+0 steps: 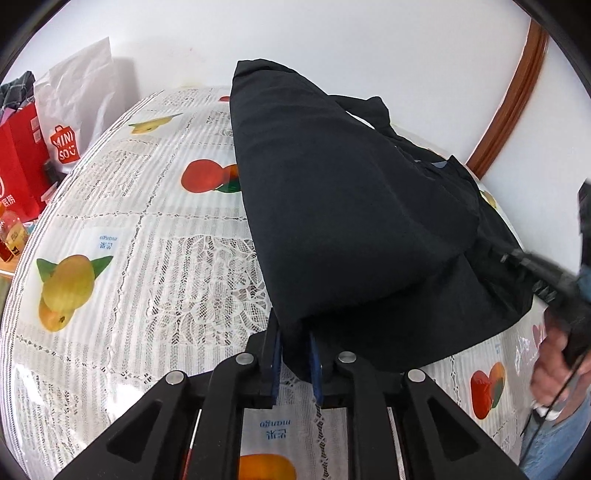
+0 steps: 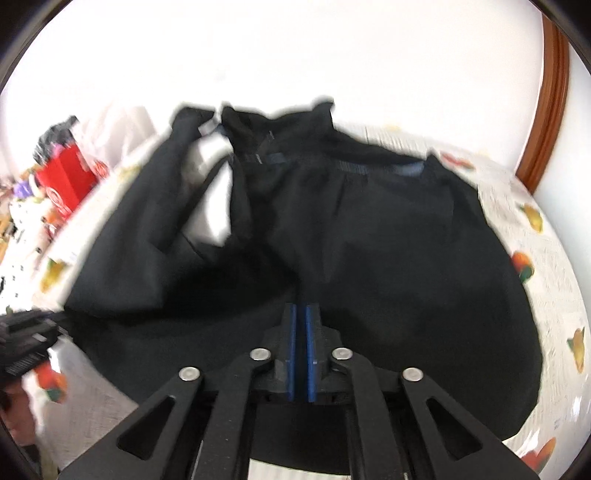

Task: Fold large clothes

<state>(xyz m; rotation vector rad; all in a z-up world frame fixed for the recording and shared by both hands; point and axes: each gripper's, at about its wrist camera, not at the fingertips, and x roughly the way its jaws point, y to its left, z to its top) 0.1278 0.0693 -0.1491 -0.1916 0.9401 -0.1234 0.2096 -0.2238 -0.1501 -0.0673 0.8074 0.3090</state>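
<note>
Left wrist view: left gripper fingers pinch a corner of the black garment on the desk. Right gripper fingers stand narrow, nothing visibly between them, over the garment.

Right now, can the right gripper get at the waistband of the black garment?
Probably yes. The right gripper sits over the black garment holding nothing, and only flat cloth lies between it and the waistband at the far edge. Blur leaves this unsure.

A plain white wall stands behind a table covered in lacy, fruit-printed cloth. Curved brown wooden trim runs up the wall at right. Bright, even light.
</note>
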